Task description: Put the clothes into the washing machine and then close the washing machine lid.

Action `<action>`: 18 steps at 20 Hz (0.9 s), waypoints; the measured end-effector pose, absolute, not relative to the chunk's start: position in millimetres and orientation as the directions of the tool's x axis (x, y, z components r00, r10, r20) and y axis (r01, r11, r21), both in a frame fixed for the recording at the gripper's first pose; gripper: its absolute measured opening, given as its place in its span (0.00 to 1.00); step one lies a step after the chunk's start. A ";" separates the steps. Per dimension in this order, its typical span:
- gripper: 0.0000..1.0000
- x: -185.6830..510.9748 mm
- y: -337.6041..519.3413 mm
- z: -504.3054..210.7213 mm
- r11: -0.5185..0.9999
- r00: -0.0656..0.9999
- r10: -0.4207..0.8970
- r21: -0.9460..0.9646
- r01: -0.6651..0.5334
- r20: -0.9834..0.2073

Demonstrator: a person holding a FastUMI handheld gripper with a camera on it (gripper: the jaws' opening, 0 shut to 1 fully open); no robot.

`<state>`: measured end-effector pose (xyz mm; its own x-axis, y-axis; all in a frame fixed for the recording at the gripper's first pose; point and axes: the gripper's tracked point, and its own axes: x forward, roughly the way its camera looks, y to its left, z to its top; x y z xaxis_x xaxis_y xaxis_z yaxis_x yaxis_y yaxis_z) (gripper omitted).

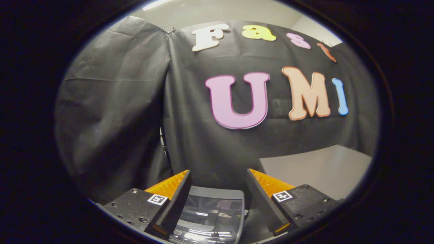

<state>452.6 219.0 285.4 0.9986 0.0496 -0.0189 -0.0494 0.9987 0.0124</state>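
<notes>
Between my two fingers I see open space: the gripper (pixel 217 176) is spread wide and has hold of nothing, each finger (pixel 171 200) angled outward with a small square marker tag (pixel 157 199) on its block. Below that gap, and slightly nearer the left finger, sits the washing machine lid (pixel 213 211), a dark glossy panel with a rounded grey rim that throws back streaks of ceiling light. It looks flat and closed from where I am, though I cannot tell for sure whether it is latched. Nearer me, a strip of small lit controls (pixel 200 234) runs along the lid's front edge, too small for me to make out. I am hovering above the lid with the fingers apart from it, not touching. Beyond the fingers hangs the black cloth wall (pixel 118 112) of the booth, creased, with a seam running down it a little left of the fingers. Off past the right finger, a pale grey flat surface (pixel 318 169) meets the foot of the cloth.
</notes>
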 end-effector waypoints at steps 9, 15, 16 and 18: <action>0.97 367.0 77.9 309.5 0.986 0.988 -0.148 0.083 0.144 0.044; 0.97 324.0 3.4 264.1 0.977 0.976 -0.211 0.057 0.207 0.062; 0.97 317.1 -8.9 252.5 0.972 0.972 -0.231 0.063 0.227 0.054; 0.97 305.4 -26.1 233.4 0.964 0.967 -0.249 0.106 0.242 0.058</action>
<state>305.4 -26.1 233.4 0.9667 -0.2491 0.0577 0.2422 0.9644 0.1064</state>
